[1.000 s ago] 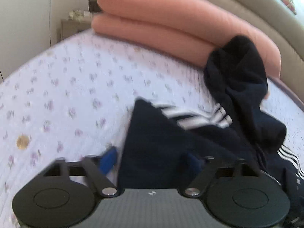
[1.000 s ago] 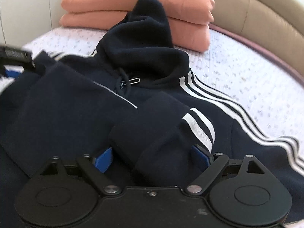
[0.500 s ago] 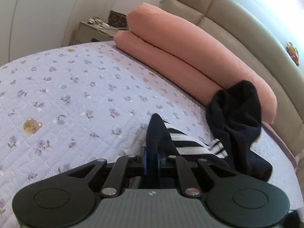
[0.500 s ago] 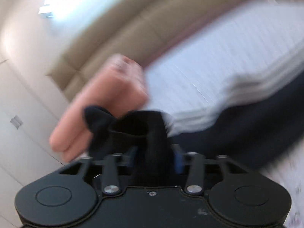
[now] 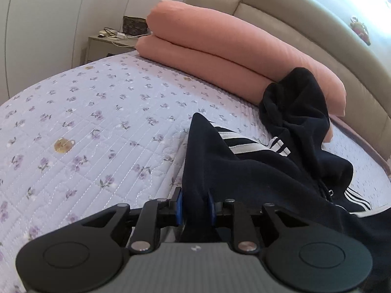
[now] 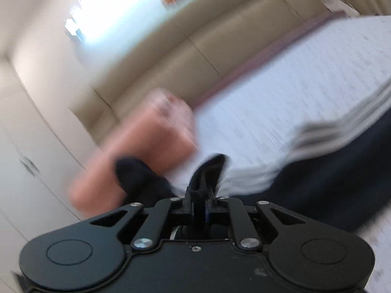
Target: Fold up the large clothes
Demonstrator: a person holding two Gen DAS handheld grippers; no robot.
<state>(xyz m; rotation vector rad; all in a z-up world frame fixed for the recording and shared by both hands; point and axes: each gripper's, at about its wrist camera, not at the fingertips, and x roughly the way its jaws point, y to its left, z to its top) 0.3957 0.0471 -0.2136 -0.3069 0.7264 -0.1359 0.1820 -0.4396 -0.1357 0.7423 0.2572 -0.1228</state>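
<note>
Item: navy hoodie (image 5: 264,171), white-striped, lying on the floral bed (image 5: 97,122), right of frame. We log the left gripper (image 5: 194,206) clamped on a raised fold; the right gripper (image 6: 200,206) likewise pinching dark fabric, view blurred. Folded pink quilt (image 5: 220,56), upper centre.

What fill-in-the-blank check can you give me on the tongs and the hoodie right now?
1. The left tongs are shut on the navy ____.
2. The hoodie has ____ sleeve stripes.
3. The folded blanket near the headboard is ____ coloured.
4. The right tongs are ____ on dark fabric.

Missing: hoodie; white; salmon-pink; shut
</note>
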